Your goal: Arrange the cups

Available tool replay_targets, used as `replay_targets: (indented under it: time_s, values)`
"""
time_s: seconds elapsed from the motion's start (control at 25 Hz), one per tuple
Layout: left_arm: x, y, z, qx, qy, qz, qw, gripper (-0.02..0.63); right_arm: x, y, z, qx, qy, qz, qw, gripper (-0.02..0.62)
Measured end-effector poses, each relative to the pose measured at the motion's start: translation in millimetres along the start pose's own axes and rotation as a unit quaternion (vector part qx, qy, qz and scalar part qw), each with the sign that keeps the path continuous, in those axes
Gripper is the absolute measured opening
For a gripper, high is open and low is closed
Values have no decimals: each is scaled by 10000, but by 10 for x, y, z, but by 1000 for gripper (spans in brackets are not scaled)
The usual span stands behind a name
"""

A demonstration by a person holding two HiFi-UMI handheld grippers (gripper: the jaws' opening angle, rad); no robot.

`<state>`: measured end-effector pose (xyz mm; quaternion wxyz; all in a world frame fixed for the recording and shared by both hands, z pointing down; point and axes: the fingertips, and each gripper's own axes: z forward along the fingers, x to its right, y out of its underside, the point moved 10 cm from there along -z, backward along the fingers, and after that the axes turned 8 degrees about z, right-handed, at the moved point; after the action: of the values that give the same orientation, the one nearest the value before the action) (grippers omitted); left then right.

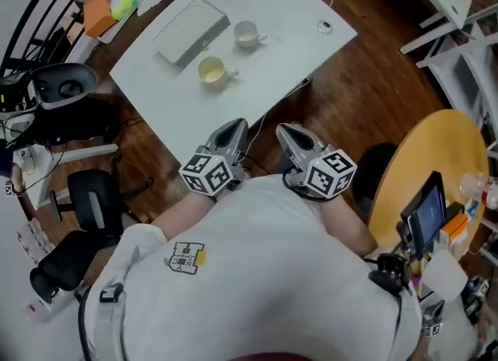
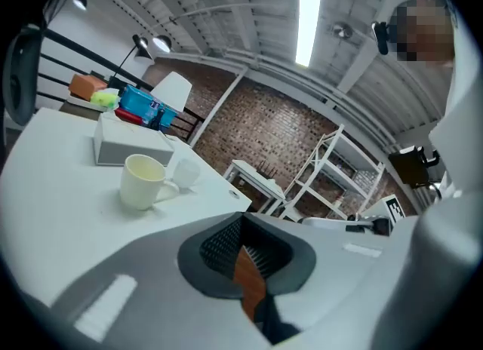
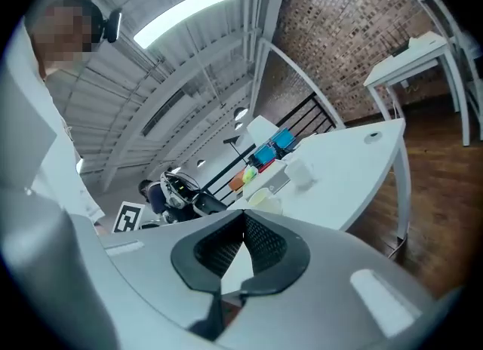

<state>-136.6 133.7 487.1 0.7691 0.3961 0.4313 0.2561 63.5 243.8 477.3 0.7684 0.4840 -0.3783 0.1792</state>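
Yellow cup (image 1: 212,71) near white cup (image 1: 247,34); both upright on table (image 1: 288,9).

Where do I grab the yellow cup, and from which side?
Probably grip the yellow cup by its near rim, one jaw inside, coming from the near edge of the table. It stands upright and open, its handle points off to the right, and the box stands behind it.

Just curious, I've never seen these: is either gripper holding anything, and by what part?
Nothing is held. The left gripper and right gripper are both shut and empty; the yellow cup and white cup stand free on the table.
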Motion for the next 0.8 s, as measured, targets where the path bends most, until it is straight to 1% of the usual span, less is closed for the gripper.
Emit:
replay_targets:
  time_s: [0.12,0.2,0.28,0.4,0.52,0.6,0.68,0.8]
  values:
    - [74,-123,295,65,-455,-85,9989,0,295,-387,92,-274,-221,41,9994,0]
    - [82,-146,408,107,-905,-192,9957,0,458,-552,157,-526,-421,92,9977,0]
    - [46,-172,531,159,-1400,-260,9897,0,626,-707,261,-802,-612,82,9949,0]
    - [-76,-235,638,209,-1966,-221,9800,0,784,-884,473,-1066,-728,-202,9914,0]
    - [-214,-221,535,166,-2280,-15,9735,0,733,-947,618,-1213,-800,-646,9873,0]
    - [-347,-207,462,132,-2449,140,9694,0,680,-1005,770,-1323,-839,-848,9840,0]
    - [-506,-175,434,118,-2538,290,9668,0,637,-1074,965,-1495,-856,-1077,9791,0]
    - [-769,-106,398,37,-2570,725,9637,0,549,-1086,1215,-1850,-850,-1449,9683,0]
